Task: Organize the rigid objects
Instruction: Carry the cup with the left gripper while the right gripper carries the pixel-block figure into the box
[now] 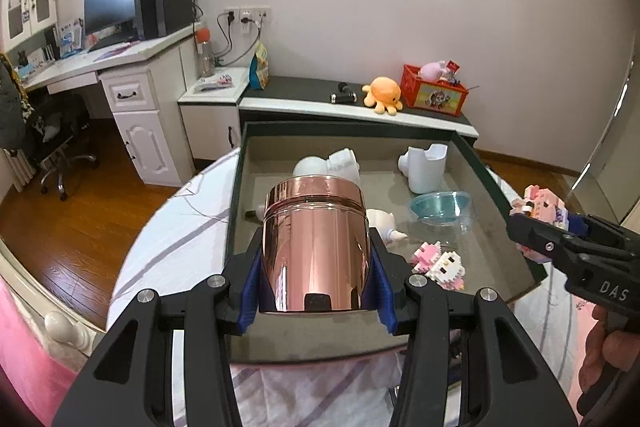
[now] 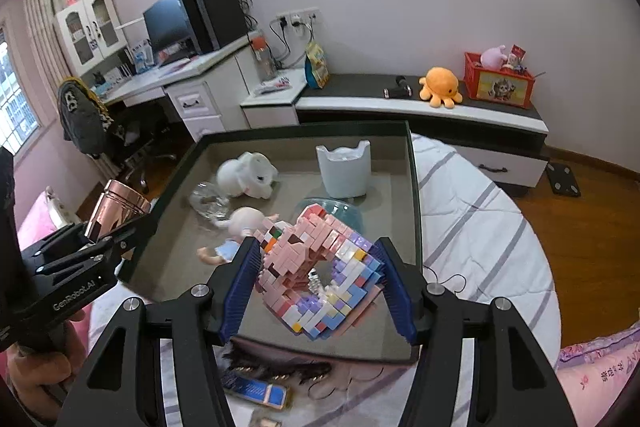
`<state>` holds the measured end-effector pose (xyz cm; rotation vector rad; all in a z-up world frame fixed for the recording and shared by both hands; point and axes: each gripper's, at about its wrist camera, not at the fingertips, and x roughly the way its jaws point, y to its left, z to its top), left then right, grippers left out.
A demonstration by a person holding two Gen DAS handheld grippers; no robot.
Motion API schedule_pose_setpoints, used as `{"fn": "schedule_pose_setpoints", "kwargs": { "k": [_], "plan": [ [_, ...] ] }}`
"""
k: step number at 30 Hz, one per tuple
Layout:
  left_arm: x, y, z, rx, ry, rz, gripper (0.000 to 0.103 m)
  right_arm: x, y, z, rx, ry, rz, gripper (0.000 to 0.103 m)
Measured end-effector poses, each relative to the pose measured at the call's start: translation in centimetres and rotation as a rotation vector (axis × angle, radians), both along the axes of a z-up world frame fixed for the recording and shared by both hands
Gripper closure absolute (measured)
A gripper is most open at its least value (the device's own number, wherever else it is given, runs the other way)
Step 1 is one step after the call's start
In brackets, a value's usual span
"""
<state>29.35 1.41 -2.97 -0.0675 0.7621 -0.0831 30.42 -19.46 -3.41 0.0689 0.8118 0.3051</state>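
My left tool (image 1: 316, 291) is clamped on the rose-gold canister (image 1: 316, 243), long axis pointing away from me, over the tray's (image 1: 240, 187) near-left edge. My right tool (image 2: 320, 291) is clamped on the pink brick model (image 2: 316, 275), over its near-right part.

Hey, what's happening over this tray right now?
A person holds a gripper in each hand above a dark tray on a bed. The left gripper is clamped on a rose-gold metal canister; the right gripper grips a pink brick-built toy. Other toys and a white cup lie in the tray.
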Motion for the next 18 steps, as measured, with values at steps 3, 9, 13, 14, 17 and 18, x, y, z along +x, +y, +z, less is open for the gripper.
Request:
{"fn": "schedule_pose_setpoints", "kwargs": {
  "k": [3, 9, 13, 14, 17, 18],
  "plan": [
    [0.7, -0.2, -1.0, 0.0, 0.019, 0.0, 0.056, 0.8, -0.2, -1.1, -0.008, 0.018, -0.011, 0.043],
    [1.9, -0.5, -2.9, 0.018, 0.065, -0.003, 0.056, 1.8, 0.0, -2.7, -0.033, 0.054, -0.019, 0.043],
    [1.9, -0.2, -3.4, 0.015, 0.079, -0.002, 0.055, 1.8, 0.2, -3.2, -0.046, 0.062, -0.018, 0.043],
    [1.9, -0.1, -3.4, 0.019, 0.077, -0.001, 0.055, 1.7, 0.2, -3.2, -0.047, 0.063, -0.017, 0.043],
    [1.5, 0.0, -3.1, 0.027, 0.067, -0.001, 0.041, 1.5, 0.3, -3.1, -0.059, 0.055, -0.019, 0.036],
    [1.2, 0.0, -2.9, 0.035, 0.059, 0.005, 0.024, 1.4, 0.4, -3.0, -0.059, 0.048, -0.019, 0.03]
  ]
}}
